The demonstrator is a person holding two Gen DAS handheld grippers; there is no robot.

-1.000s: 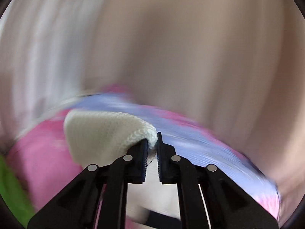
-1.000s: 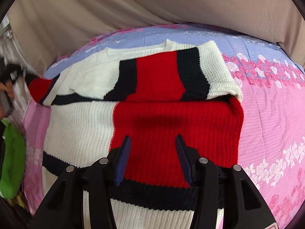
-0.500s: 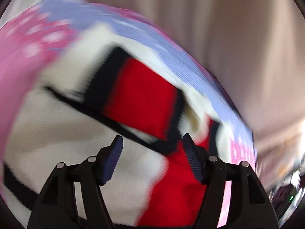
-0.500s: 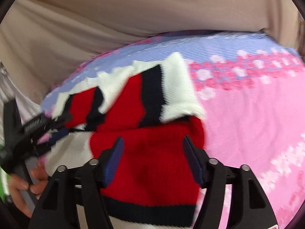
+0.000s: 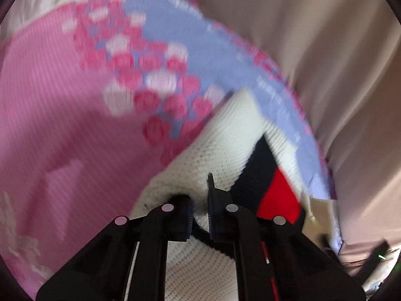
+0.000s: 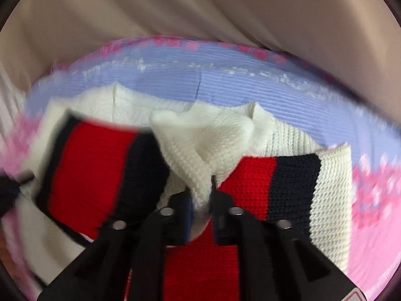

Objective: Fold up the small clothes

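Observation:
A small knitted sweater (image 6: 97,165) with white, red and black stripes lies on a pink and lilac flowered bedsheet (image 6: 250,85). Both sleeves are folded across its front. My right gripper (image 6: 201,200) is shut on a raised fold of the sweater's white knit (image 6: 200,155) near the collar. In the left wrist view my left gripper (image 5: 200,200) is shut on the white edge of the sweater (image 5: 225,140); a red and black stripe (image 5: 273,188) shows to its right. Both views are blurred.
A beige curtain (image 6: 200,7) hangs behind the far edge of the bed and also shows in the left wrist view (image 5: 338,50). The pink sheet (image 5: 50,125) spreads left of the sweater. Dark objects (image 5: 373,255) sit off the bed's lower right edge.
Both grippers were open over the sweater half a second ago. Now each has closed on white knit, the right one lifting a fold near the collar. The left sleeve lies folded over the front.

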